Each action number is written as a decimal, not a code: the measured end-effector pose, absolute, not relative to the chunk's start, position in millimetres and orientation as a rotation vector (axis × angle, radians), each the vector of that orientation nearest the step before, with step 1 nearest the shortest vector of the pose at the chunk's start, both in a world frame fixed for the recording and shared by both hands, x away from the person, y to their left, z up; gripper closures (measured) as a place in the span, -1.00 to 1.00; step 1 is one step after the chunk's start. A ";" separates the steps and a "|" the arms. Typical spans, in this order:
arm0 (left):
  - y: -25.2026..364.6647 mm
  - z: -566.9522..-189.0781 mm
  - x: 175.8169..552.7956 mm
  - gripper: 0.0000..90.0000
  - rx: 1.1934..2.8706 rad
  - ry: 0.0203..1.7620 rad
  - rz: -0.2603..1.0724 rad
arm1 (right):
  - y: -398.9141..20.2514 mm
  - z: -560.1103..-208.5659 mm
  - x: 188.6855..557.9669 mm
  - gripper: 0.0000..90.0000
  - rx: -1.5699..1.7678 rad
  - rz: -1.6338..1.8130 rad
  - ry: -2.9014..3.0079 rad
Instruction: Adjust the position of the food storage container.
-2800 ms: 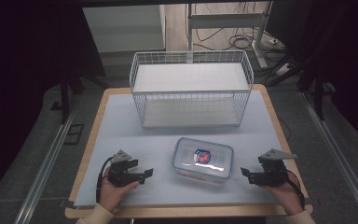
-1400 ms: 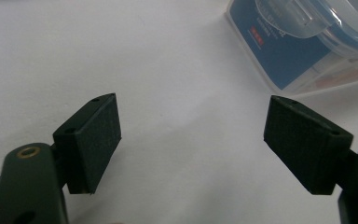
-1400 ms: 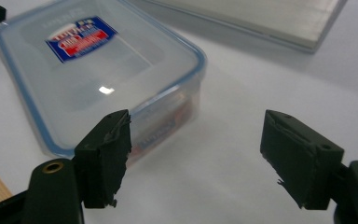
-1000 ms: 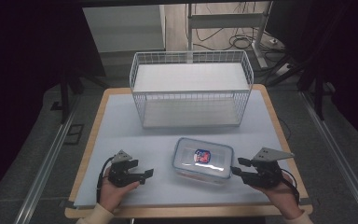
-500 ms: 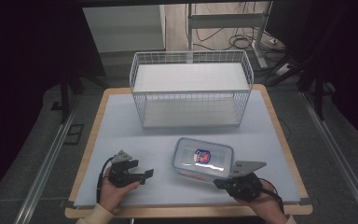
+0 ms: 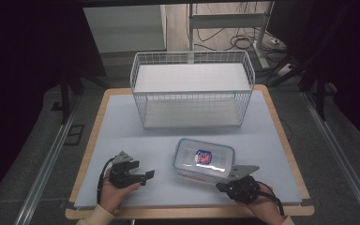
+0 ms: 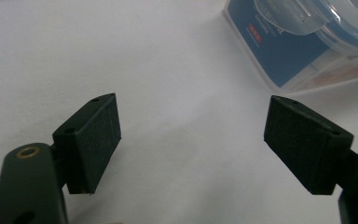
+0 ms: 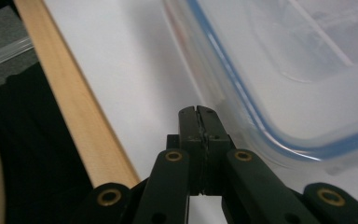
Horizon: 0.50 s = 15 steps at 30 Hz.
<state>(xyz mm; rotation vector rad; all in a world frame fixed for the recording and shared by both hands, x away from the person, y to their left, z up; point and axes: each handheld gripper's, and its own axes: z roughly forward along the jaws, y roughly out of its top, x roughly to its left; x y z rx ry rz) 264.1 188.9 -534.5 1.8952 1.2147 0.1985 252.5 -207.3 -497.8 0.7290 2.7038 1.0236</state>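
A clear plastic container with a blue-rimmed lid and a red and blue item inside lies on the white tabletop. My left gripper rests to its left, pointing toward it. In the left gripper view that gripper is open with bare table between its pads, and the container lies ahead at the upper right. My right gripper sits low at the container's front right corner. In the right gripper view it is shut with nothing in it, close beside the container's wall.
A white wire basket stands at the back of the table, open at the top. The table's wooden front edge runs just left of the right gripper. A person's hands hold both grippers at the near edge.
The right gripper has moved left and down toward the container's front right corner, and its jaws have shut. The left gripper and the container have stayed put.
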 end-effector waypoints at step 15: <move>188.6 -534.4 264.0 -0.59 1.898 1.215 0.197 | -221.0 -498.7 262.5 1.00 0.772 1.019 2.648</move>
